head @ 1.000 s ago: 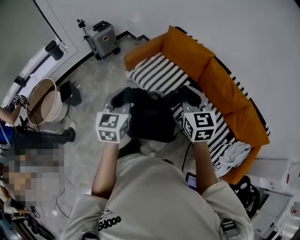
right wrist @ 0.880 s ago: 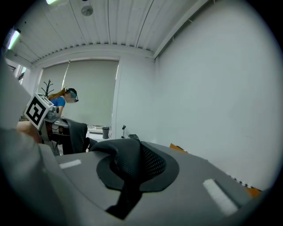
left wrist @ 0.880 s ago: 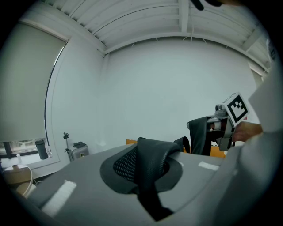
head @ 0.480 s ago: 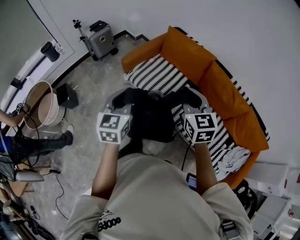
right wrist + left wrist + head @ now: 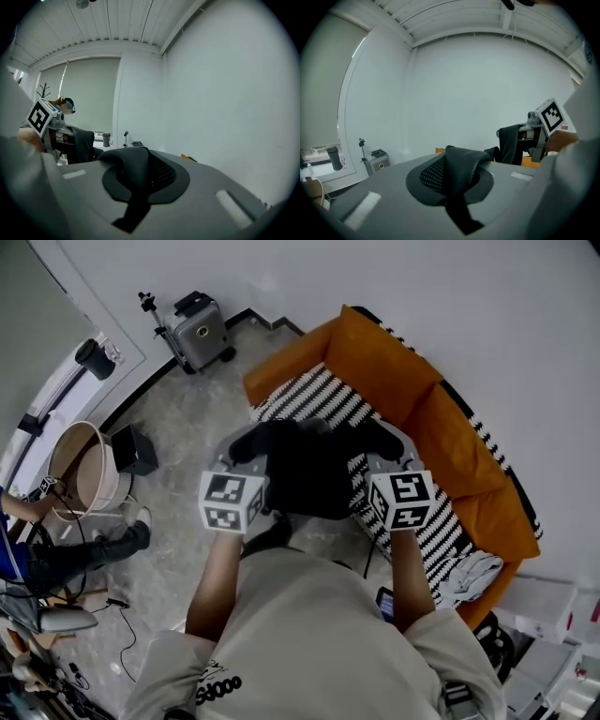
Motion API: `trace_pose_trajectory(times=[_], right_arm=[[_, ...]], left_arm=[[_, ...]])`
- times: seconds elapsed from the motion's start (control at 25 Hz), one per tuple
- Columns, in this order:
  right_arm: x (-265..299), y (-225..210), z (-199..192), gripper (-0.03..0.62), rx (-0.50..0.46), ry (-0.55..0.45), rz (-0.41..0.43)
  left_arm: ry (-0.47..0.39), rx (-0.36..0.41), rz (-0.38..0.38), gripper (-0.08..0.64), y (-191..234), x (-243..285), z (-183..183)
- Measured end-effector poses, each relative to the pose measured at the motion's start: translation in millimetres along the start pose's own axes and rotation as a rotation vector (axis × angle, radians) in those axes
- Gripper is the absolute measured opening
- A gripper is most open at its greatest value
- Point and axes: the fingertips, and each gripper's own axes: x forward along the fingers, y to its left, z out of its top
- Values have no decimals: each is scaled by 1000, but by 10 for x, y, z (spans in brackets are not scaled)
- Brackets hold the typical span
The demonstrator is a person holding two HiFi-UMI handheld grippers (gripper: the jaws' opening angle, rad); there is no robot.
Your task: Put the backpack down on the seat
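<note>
Backpack (image 5: 305, 474) hangs near the striped seat (image 5: 323, 395), its straps (image 5: 457, 176) pinched in left gripper (image 5: 246, 444) and right gripper (image 5: 386, 442) fingers.

Btwn left gripper (image 5: 242, 442) & right gripper (image 5: 386, 439): backpack (image 5: 309, 474), in front of sofa (image 5: 450, 427). Left of sofa, by wall (image 5: 469, 296): suitcase (image 5: 199, 329). Further left, on floor (image 5: 178, 418): tub (image 5: 80, 465).

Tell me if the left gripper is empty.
No, the left gripper is shut on a black backpack strap.
</note>
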Motion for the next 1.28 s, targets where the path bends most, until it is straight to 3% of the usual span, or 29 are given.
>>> trace_pose_trajectory(times=[0.48,1.28], right_arm=[[732,-305,276,14,26,13,-25],[1430,-566,333,14,48,67,-81]], left_arm=[[2,4,-32,20,489,701,301],[42,-15,-127,20,887,1462,347]])
